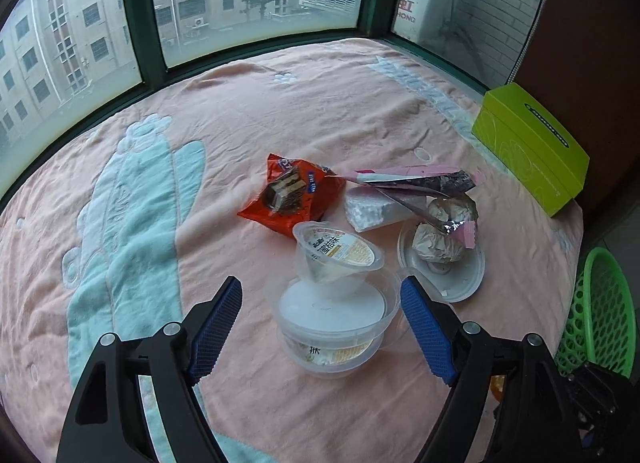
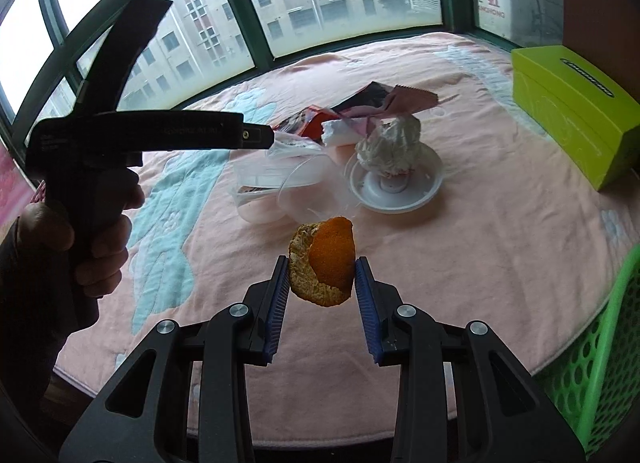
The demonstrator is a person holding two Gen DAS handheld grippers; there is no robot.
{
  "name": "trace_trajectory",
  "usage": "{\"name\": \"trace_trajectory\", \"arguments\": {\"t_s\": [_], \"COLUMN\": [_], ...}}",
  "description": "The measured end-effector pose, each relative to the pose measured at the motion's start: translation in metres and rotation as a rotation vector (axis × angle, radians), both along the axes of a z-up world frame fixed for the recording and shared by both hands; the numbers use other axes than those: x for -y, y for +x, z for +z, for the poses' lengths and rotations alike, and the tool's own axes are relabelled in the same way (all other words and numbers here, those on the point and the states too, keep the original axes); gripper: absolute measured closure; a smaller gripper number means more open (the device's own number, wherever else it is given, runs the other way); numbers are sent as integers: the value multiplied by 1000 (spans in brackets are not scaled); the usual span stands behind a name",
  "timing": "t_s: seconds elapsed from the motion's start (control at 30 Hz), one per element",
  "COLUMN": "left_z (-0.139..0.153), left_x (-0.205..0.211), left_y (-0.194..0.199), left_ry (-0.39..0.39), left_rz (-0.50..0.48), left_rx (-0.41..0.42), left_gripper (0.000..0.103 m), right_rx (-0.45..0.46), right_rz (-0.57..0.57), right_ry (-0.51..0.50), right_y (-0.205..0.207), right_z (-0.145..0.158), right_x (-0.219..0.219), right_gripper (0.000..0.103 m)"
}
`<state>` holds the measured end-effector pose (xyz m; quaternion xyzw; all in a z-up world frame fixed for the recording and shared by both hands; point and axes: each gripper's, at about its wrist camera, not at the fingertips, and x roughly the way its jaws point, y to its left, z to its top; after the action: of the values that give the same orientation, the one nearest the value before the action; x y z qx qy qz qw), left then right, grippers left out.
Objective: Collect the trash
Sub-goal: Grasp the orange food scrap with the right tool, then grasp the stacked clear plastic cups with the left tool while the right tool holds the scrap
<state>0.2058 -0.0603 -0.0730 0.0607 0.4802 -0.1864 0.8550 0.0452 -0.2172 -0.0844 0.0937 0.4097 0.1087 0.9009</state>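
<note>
Orange peel (image 2: pixel 324 263) sits clamped between the blue pads of my right hand-held gripper (image 2: pixel 322 281), lifted clear of the pink blanket (image 2: pixel 460 263) that covers the surface. Just beyond the peel lie the clear plastic tubs (image 2: pixel 280 187), and beside them, to the right, a white lid (image 2: pixel 396 187) carrying crumpled paper (image 2: pixel 390 147). Farther from the peel, behind the tubs, are a red snack wrapper (image 2: pixel 310 123) and a pink-and-silver foil wrapper (image 2: pixel 384 101). My left hand-held gripper (image 1: pixel 320 323) is spread wide with nothing pressed between its pads, hanging over the stacked tubs (image 1: pixel 336 315) (a small labelled cup (image 1: pixel 338 253) leans on the top one). Well to the right of the peel stands a lime-green tissue box (image 2: pixel 572 111), and at the blanket's right edge a green mesh basket (image 2: pixel 600 363). My left hand (image 2: pixel 80 231) grips its tool's handle, left of the peel.
</note>
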Motion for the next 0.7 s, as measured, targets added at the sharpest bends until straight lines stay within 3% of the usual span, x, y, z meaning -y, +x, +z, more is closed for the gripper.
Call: {"name": "trace_trajectory", "arguments": {"t_s": [0.33,0.5,0.63,0.7], "left_z": [-24,-36,-39,-40], "left_x": [20,21,21,20], "left_y": [29,37,40,39], "left_ry": [22,45,42,37], "left_rz": [-88,-80,-75,-71], "left_rx": [-84,-101,-105,-102], "left_gripper": [24,24,38,40], "right_rx": [13,19,22,22], "right_rz": [-77,-102,-125,-137], "right_ry": [15,15,12,15], "right_y": [-10,-14,-19,-21], "right_z": [9,11,13,14], "right_x": [28,37,45,49], "right_gripper": [69,69,69,69]}}
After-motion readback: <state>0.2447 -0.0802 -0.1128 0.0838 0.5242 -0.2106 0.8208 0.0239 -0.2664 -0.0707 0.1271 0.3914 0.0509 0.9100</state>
